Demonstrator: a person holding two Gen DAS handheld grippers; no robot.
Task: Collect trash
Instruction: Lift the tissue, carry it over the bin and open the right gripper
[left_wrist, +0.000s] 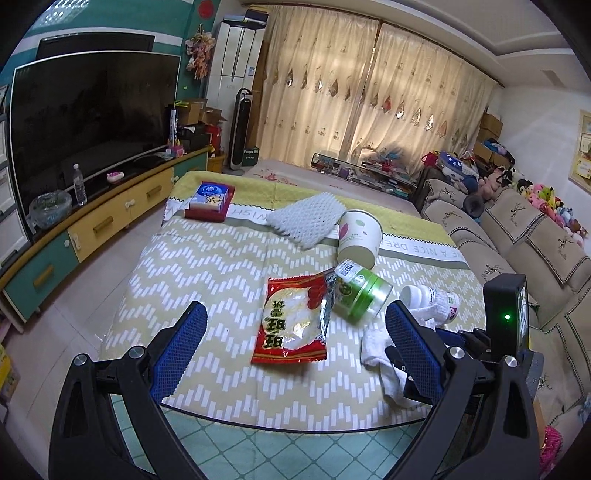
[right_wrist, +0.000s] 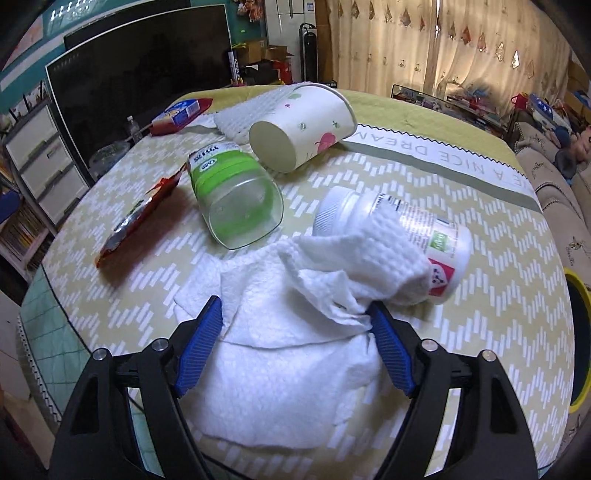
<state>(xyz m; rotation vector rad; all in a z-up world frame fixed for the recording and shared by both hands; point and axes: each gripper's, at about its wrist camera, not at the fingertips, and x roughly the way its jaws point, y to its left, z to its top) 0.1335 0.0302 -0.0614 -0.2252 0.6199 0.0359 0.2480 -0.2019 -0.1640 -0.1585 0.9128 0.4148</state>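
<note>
Trash lies on a covered table. A red snack wrapper lies between my left gripper's open fingers, ahead of them. A green-banded clear jar, a tipped paper cup and a white pill bottle lie on their sides. A crumpled white paper towel lies between my right gripper's open fingers, which straddle it low over the table. One end drapes over the pill bottle.
A white foam mesh pad and a red-and-blue box lie at the table's far side. A TV cabinet stands to the left, a sofa to the right. A yellow-rimmed black bin sits at the right edge.
</note>
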